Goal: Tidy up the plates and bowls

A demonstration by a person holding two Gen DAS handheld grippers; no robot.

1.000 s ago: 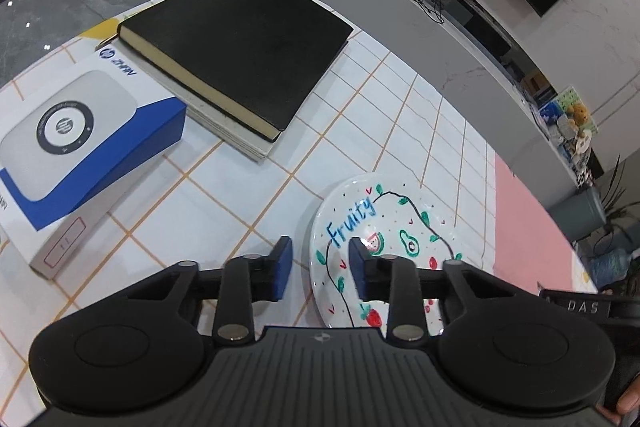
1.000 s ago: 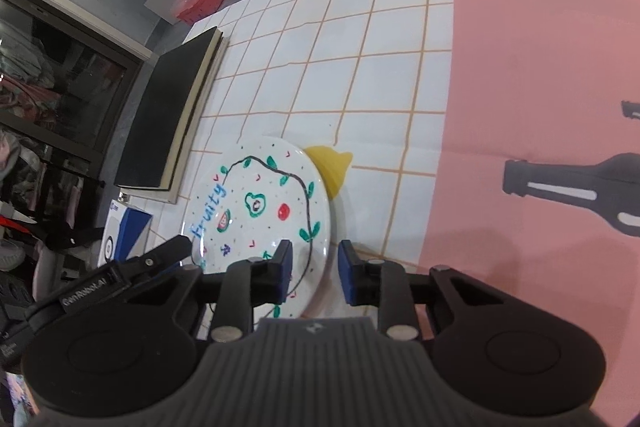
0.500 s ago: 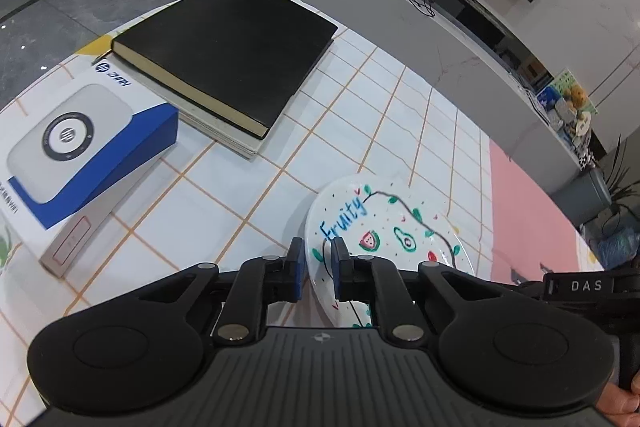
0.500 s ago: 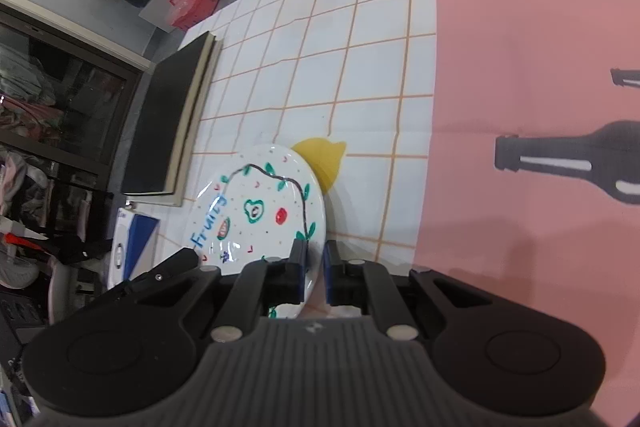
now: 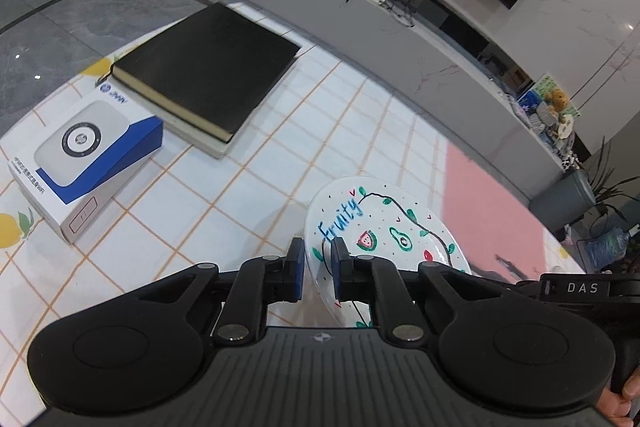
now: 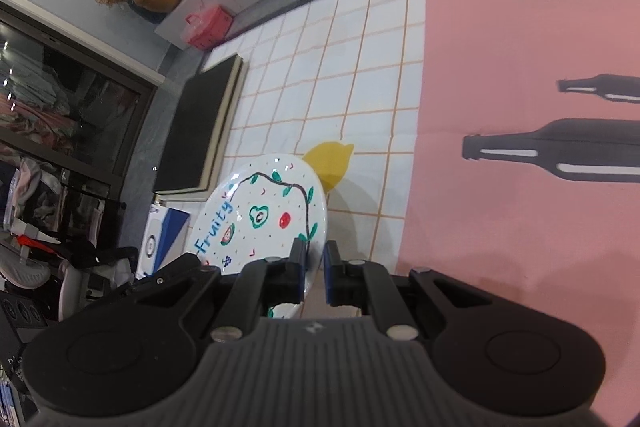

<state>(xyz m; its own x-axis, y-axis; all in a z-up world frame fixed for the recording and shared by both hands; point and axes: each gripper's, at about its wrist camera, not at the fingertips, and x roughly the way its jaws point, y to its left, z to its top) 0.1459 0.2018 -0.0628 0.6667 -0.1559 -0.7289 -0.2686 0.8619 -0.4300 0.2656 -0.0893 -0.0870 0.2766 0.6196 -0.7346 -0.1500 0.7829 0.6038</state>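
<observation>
A white plate (image 5: 384,227) painted with "Fruity", a watermelon slice, an avocado and a vine is held up off the tablecloth by both grippers. My left gripper (image 5: 317,269) is shut on the plate's left rim. My right gripper (image 6: 312,273) is shut on the opposite rim of the same plate (image 6: 264,211), which casts a shadow on the cloth below. The plate's near edge is hidden behind the gripper bodies in both views.
A black book (image 5: 208,71) lies on a larger pale book at the far left. A white and blue box (image 5: 80,155) sits beside it. The cloth is tiled white with a pink part (image 6: 520,67) printed with black bottles. A lemon print (image 6: 326,163) lies under the plate.
Both grippers have closed on the plate's opposite rims and lifted it off the table. The table now looks farther away and a shadow shows under the plate.
</observation>
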